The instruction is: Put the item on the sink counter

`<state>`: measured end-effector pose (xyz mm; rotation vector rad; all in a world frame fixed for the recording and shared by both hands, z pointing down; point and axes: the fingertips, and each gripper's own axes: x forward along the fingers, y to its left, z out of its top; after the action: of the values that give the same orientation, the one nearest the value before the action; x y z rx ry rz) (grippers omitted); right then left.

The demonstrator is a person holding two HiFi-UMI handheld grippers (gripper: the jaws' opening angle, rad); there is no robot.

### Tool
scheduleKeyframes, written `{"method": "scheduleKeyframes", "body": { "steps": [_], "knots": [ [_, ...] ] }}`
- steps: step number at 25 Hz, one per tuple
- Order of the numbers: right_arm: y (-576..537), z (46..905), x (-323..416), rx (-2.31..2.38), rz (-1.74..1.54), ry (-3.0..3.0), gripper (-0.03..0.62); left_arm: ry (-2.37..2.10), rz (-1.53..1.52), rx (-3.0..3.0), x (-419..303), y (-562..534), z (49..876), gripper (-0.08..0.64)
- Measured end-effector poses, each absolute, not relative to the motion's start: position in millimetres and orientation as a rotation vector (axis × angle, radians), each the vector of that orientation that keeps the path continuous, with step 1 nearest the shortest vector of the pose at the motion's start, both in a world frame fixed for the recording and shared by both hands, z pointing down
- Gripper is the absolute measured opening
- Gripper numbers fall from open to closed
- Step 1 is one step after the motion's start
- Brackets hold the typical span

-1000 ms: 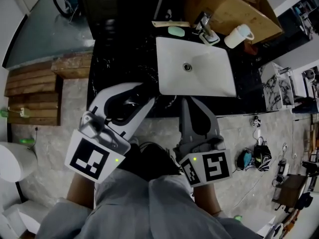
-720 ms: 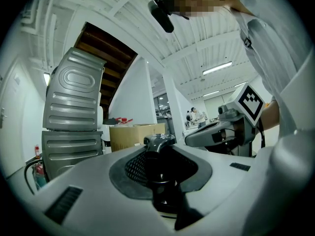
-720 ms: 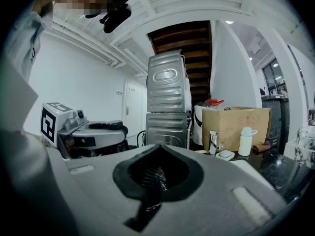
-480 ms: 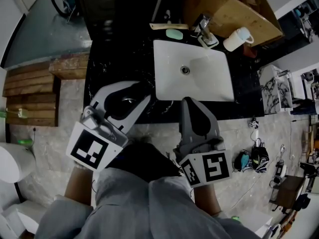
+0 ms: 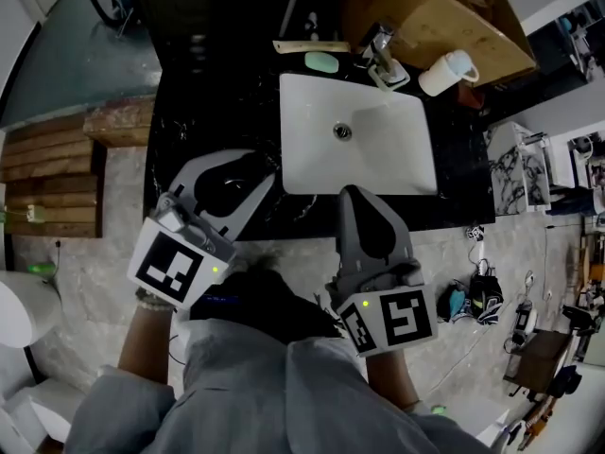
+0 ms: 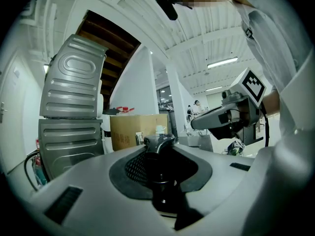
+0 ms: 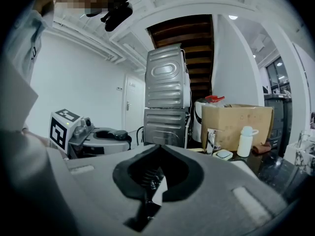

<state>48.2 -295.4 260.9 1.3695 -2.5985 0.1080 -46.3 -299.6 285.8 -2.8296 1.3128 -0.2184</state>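
My left gripper [image 5: 253, 174] is shut on a black item with a rounded cap [image 5: 234, 189]. It hangs over the front of the black sink counter [image 5: 189, 112], just left of the white basin [image 5: 364, 149]. In the left gripper view the black item [image 6: 158, 142] fills the hollow between the jaws of the left gripper [image 6: 162, 154]. Whether the item touches the counter I cannot tell. My right gripper [image 5: 355, 197] is shut and holds nothing; it points at the counter's front edge below the basin. The right gripper [image 7: 156, 150] shows its jaws pressed together.
Behind the basin are a faucet [image 5: 381, 50], a green soap dish [image 5: 321, 61], a white bottle [image 5: 444, 72] and a cardboard box [image 5: 425, 8]. A stacked washing machine [image 7: 166, 97] stands at the counter's far left. Wooden boards [image 5: 47, 159] lie on the floor to the left.
The head view has drifted, so counter and basin sit slightly further left. Both grippers keep nearly the same pose, and the left one still holds the black item.
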Motion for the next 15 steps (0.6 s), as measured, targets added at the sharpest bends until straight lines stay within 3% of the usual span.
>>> {"method": "scheduleKeyframes", "body": {
  "steps": [15],
  "knots": [
    [-310.0,271.5,67.9,1.414,0.131,-2.521,-0.003,1.225,-0.261,-2.932,-22.4,-332.4,335.6,0.094]
  ]
}}
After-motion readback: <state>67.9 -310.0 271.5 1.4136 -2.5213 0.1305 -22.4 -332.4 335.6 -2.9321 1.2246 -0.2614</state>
